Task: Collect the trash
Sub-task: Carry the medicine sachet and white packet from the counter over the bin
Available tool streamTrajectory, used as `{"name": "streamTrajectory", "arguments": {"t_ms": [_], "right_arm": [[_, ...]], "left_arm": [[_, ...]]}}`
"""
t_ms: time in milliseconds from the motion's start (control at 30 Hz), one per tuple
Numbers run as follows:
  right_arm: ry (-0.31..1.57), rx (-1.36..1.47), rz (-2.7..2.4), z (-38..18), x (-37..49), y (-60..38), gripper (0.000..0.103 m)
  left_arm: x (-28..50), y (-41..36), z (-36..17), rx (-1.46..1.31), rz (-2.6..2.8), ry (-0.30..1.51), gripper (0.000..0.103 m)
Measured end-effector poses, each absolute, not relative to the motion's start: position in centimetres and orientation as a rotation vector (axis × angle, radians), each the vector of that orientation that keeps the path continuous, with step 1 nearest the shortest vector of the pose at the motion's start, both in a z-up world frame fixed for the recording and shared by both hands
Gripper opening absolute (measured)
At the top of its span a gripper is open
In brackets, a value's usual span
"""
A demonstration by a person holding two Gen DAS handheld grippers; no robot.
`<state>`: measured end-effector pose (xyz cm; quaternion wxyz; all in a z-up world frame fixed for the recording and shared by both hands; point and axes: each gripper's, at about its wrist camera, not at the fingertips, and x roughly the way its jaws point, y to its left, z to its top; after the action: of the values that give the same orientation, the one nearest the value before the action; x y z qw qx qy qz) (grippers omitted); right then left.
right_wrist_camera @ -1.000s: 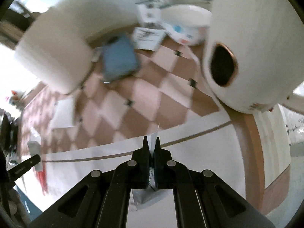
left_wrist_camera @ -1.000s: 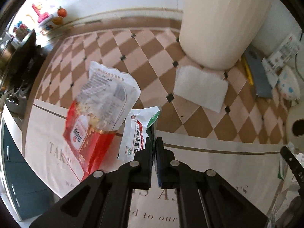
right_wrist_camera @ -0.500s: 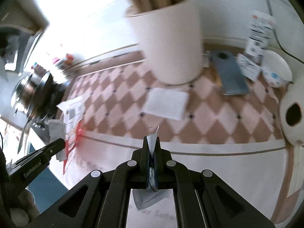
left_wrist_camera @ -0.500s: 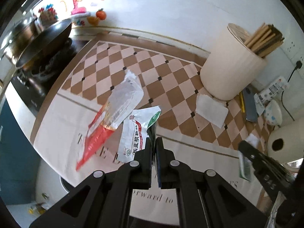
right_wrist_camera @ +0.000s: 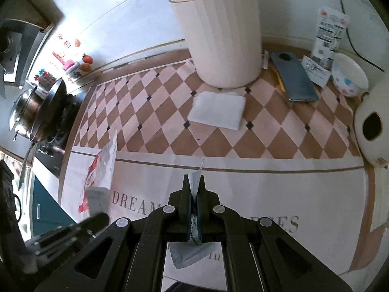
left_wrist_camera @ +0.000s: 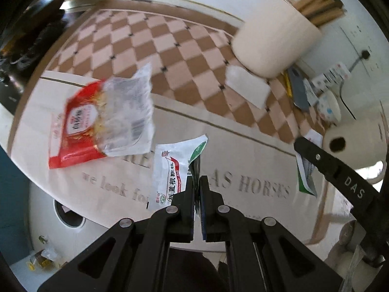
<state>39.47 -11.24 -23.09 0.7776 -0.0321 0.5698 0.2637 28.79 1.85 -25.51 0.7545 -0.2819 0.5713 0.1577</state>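
Observation:
My left gripper (left_wrist_camera: 197, 180) is shut on the corner of a white-and-green sachet (left_wrist_camera: 170, 170), held above the printed cloth. A red-and-clear noodle bag (left_wrist_camera: 104, 121) hangs tilted just to its left; whether the same grip holds it is hidden. My right gripper (right_wrist_camera: 194, 177) is shut on a small white-and-blue sachet (right_wrist_camera: 194, 187) that sticks out above and below the pads. In the left wrist view the right gripper (left_wrist_camera: 297, 143) comes in from the right with its sachet (left_wrist_camera: 305, 177) dangling. A folded white tissue (right_wrist_camera: 216, 109) lies on the checkered part.
A cream utensil holder (right_wrist_camera: 223, 39) with chopsticks stands at the back, with a phone (right_wrist_camera: 294, 80), a small bowl (right_wrist_camera: 350, 77) and a paper roll (right_wrist_camera: 372, 126) to its right. Pans (right_wrist_camera: 36, 107) sit on the stove at left. Below the counter edge is a white container (left_wrist_camera: 68, 214) with a dark opening.
The right gripper rose and swung from beside the paper roll to mid-counter, sachet still held. The left gripper drew back toward the counter's front edge; the red bag swung and the white container appeared.

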Motion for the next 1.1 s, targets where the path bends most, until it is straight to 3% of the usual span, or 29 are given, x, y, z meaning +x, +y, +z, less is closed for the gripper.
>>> {"name": "streamTrajectory", "arguments": {"t_ms": [367,633,833,1100], "right_arm": [[1.213,-0.078,0.569,-21.8,38.4,-10.8,0.003],[1.199,-0.178,0.772,-21.3,33.0,-0.7,0.003],[1.222,-0.31,0.992,-22.8,24.6,9.4,0.003],[1.267,-0.56,1.276,-30.7,7.6,21.2,0.003]], "left_arm": [[25.4,4.9,-21.5,-0.46,0.493,1.102,0.001],[13.5,15.4,-20.1,-0.495,0.844,1.001,0.001],[1.3,23.1,-21.9,-0.624,1.098,0.992,0.001],[-13.7,29.3,-31.4,-0.857,1.313,1.042,0.001]]}}
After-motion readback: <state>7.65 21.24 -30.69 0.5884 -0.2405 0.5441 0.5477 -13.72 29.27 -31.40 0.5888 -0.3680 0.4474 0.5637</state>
